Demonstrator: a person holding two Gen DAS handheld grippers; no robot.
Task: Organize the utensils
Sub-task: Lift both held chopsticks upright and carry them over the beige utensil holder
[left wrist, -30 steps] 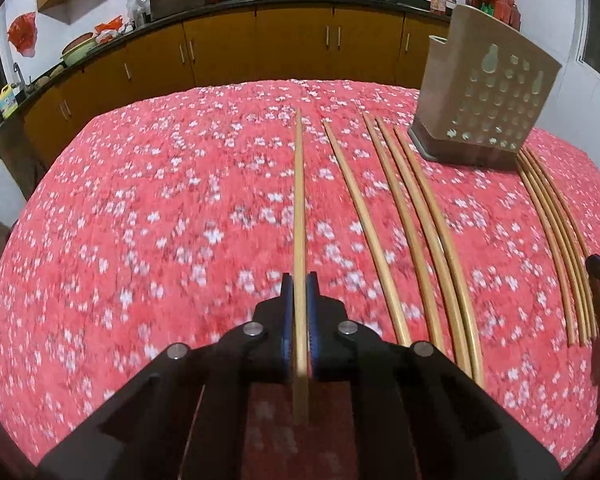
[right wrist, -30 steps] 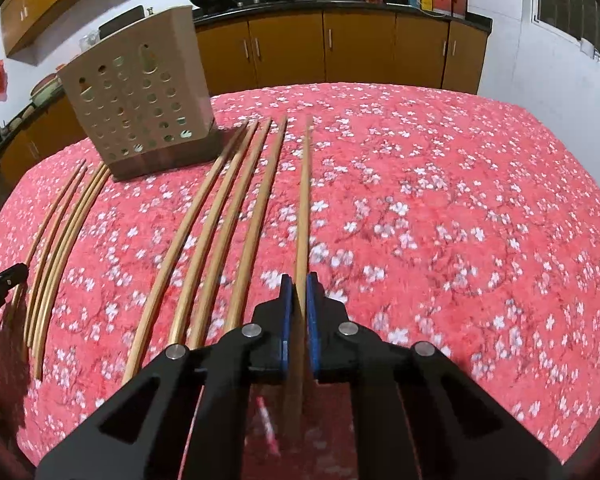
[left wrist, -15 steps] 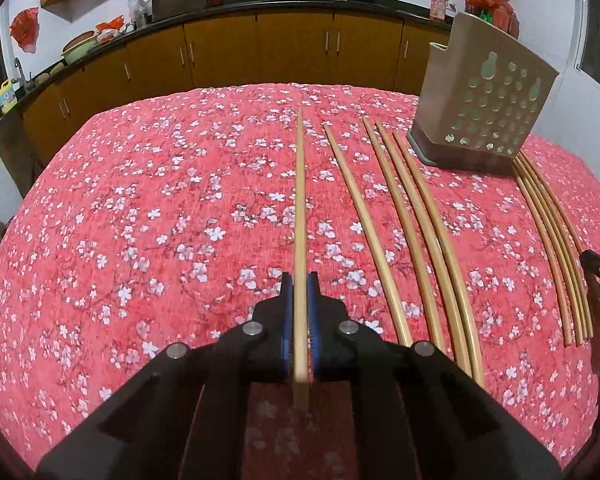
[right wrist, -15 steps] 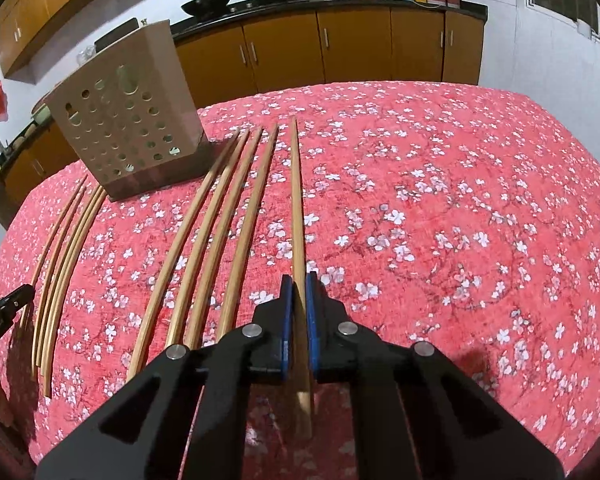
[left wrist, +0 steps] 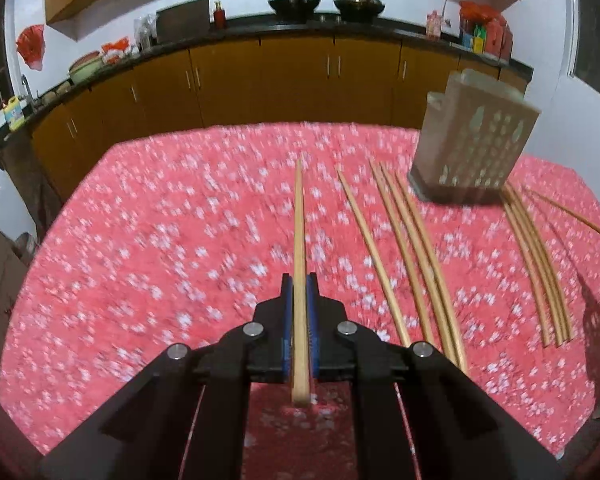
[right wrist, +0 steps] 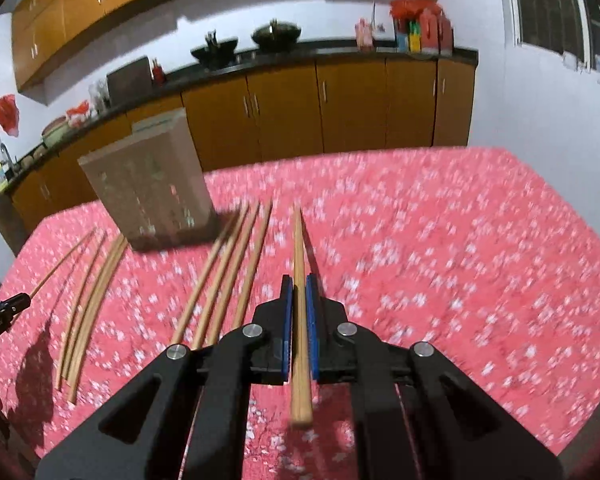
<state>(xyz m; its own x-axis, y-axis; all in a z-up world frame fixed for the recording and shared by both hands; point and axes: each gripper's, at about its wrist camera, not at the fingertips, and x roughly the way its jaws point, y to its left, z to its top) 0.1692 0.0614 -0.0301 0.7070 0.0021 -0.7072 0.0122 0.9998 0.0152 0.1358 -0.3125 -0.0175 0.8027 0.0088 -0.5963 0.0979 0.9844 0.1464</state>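
The left gripper (left wrist: pixel 299 292) is clamped on one chopstick (left wrist: pixel 299 220), and the right gripper (right wrist: pixel 299 292) on another (right wrist: pixel 299 260), both clear of the red surface (left wrist: pixel 140 240). Between them stands the holder (left wrist: pixel 472 140), the loose chopsticks (left wrist: pixel 412 248) lying beside it. Tip each stick upright over the holder's open top before releasing, one at a time so they don't cross.

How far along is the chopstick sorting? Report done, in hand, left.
Done: nothing visible; no chopstick shows above the holder rim. In hand: the left gripper is shut on one chopstick, and the right gripper is shut on a second chopstick. Left: both of those, plus the near group and the far group lying on the cloth either side of the holder.
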